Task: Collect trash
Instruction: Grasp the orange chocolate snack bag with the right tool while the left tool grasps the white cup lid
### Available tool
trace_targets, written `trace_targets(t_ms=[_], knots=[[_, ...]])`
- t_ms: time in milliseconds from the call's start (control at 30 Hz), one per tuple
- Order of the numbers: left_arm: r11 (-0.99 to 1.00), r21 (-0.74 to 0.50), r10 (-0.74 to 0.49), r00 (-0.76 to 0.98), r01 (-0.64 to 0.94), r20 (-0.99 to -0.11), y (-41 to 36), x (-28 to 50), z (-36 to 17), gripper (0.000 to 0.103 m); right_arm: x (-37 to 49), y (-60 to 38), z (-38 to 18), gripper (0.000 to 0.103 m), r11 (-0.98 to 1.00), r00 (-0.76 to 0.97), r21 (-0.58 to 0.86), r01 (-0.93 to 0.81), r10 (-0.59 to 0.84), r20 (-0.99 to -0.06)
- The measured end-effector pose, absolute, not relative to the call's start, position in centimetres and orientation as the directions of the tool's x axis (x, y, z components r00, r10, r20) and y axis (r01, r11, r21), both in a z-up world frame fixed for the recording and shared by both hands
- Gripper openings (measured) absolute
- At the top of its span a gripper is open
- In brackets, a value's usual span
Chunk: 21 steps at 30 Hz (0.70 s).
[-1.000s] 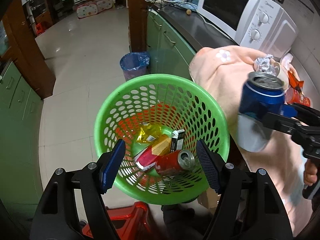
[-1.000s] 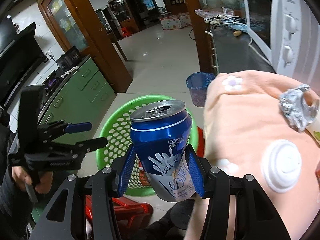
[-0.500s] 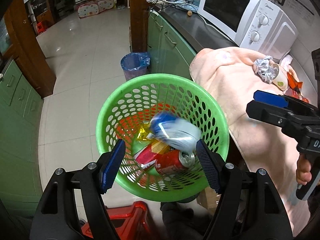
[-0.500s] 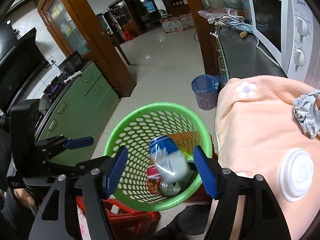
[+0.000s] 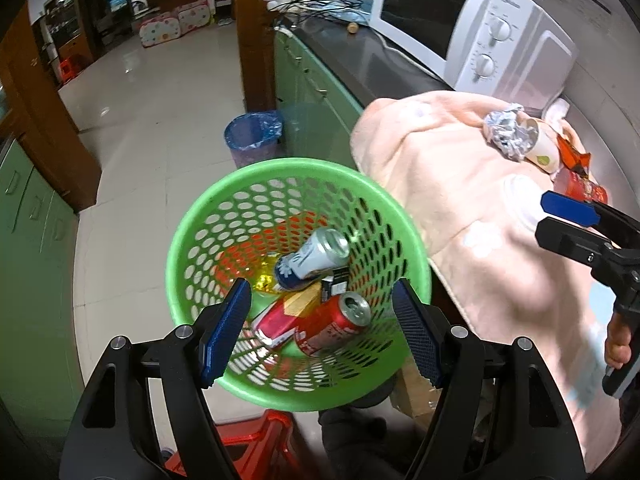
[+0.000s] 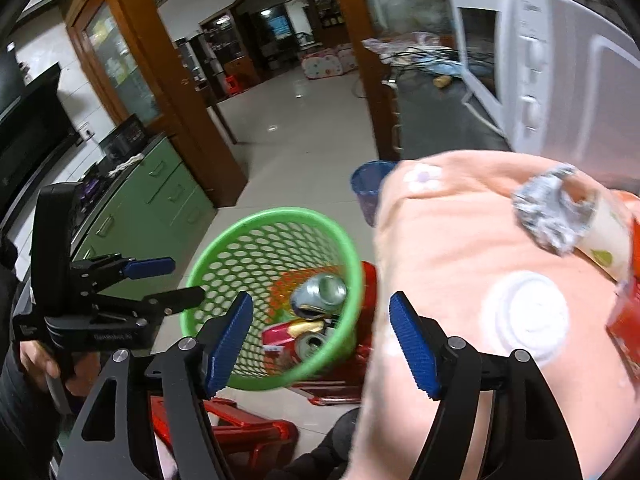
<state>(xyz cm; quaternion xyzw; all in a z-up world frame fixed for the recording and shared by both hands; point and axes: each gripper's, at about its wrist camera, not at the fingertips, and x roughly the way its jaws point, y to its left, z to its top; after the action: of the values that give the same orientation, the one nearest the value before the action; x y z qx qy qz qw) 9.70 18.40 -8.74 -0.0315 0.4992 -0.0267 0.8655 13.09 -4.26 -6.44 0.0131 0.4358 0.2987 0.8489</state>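
A green perforated basket [image 5: 208, 240] sits on a red stool, also in the right wrist view [image 6: 224, 248]. In it lie the blue milk can [image 5: 312, 258], a red can [image 5: 332, 322] and wrappers. My left gripper [image 5: 320, 328] is open over the basket's near rim. My right gripper [image 6: 320, 344] is open and empty between the basket and the pink cloth [image 6: 460, 240]. On the cloth lie a white lid [image 6: 524, 316], crumpled foil [image 6: 548, 208], a paper cup [image 6: 600, 236] and a red packet [image 6: 628, 320].
A white microwave [image 5: 472, 28] stands on the dark counter [image 5: 352, 64] behind the cloth. A blue-lined bin [image 5: 252, 140] stands on the tiled floor. Green cabinets [image 5: 28, 216] line the left side.
My right gripper opened and dropped the blue milk can, which now lies in the basket. The right gripper has swung back towards the cloth.
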Motion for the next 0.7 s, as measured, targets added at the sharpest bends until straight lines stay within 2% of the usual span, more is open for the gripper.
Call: trace_targets(t_ms=[433,633,700], knots=[[0.99,-0.078,-0.126,0.498,0.117,-0.858,13.5,10.9,-8.0,0.075,14.9,-17.3,-6.1,0.072,0.938,0.551,0.146,-0.314,0.305,-0.776],[0.985,-0.074,-0.142,0.488,0.156,-0.862,11.3,11.8,-8.1,0.075,17.4,-22.6,-5.4,0.08,0.968,0.582,0.114,-0.224,0.227,-0.781],[0.983,-0.075,-0.147,0.484,0.166,-0.862,10.7,12.1,-8.1,0.075,18.2,-23.7,-5.1,0.087,0.973,0.591,0.113,-0.203,0.213,-0.778]])
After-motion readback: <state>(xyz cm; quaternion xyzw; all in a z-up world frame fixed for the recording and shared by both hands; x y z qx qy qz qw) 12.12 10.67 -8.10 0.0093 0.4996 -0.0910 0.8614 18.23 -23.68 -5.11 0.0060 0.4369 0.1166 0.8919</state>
